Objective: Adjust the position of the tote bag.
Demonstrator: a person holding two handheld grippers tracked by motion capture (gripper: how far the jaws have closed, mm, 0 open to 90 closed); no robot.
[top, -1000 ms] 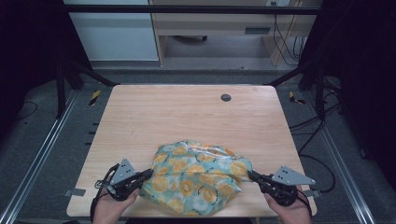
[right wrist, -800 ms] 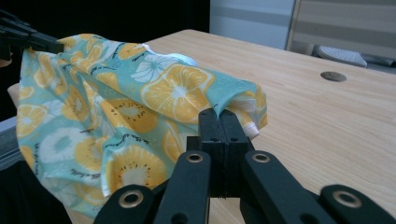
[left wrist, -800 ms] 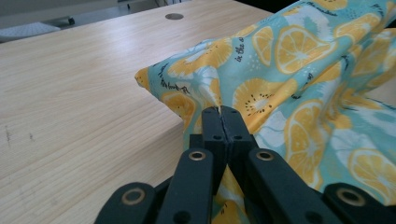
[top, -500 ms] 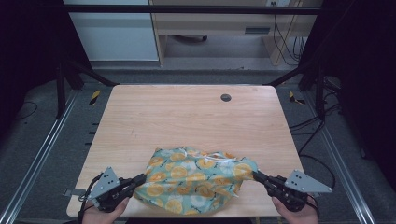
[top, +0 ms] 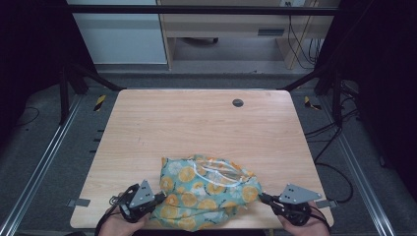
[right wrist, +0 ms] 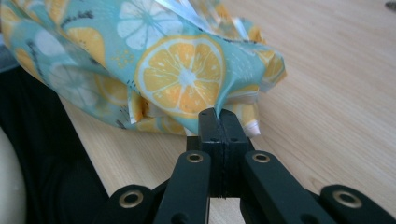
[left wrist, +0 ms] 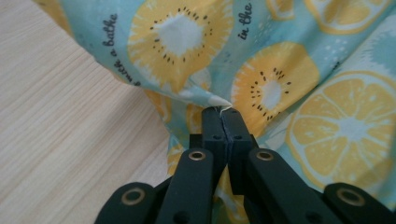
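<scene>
High view: a teal cloth (top: 209,191) printed with orange slices lies bunched at the near edge of the desk (top: 196,123), about midway between its two near corners. The left tool (top: 160,197) is clamped on the cloth's left edge, jaws pressed together on a pinch of fabric. The right tool (top: 262,197) grips the right edge the same way. A small dark round cap (top: 237,103) sits toward the far edge, well apart from the cloth.
</scene>
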